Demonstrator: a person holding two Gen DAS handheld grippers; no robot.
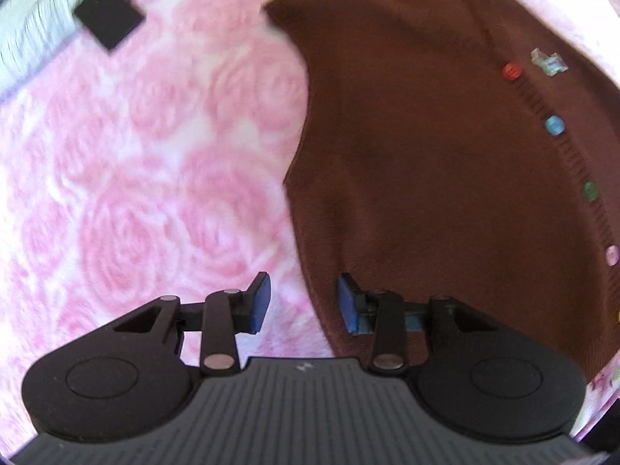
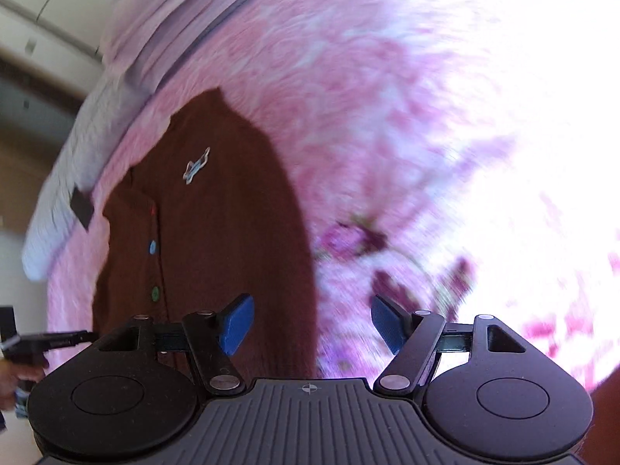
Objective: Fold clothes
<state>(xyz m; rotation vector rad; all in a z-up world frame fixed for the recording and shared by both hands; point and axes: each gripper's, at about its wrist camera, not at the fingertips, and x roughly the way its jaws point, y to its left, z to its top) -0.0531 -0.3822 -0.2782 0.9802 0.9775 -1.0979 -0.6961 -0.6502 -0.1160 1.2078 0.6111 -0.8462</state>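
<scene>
Nearest in the left wrist view, the left hand-held gripper [image 1: 303,304] hangs over the edge of a brown cardigan [image 1: 426,178]; its blue pads [image 1: 260,302] stand a modest gap apart with nothing pinched between them, so it is released. One pad sits above the pink rose-patterned blanket [image 1: 135,178], the other above the knit. In the right wrist view the right hand-held gripper [image 2: 312,323] is spread wide and empty, straddling the cardigan's [image 2: 217,232] side edge and the blanket [image 2: 387,116]. The cardigan lies flat on the bed, front up. A row of coloured buttons runs along its placket: pink [image 1: 612,255], green [image 1: 589,190], blue [image 1: 553,125], red [image 1: 510,71]. Beside the red one sits a small pale star-shaped patch [image 1: 548,61]. Farther off, a black square [image 1: 109,16] lies at the blanket's edge against a pale grey-white cover [image 1: 35,35]. At the right wrist view's left margin, a person's hand [image 2: 11,381] holds the other tool
</scene>
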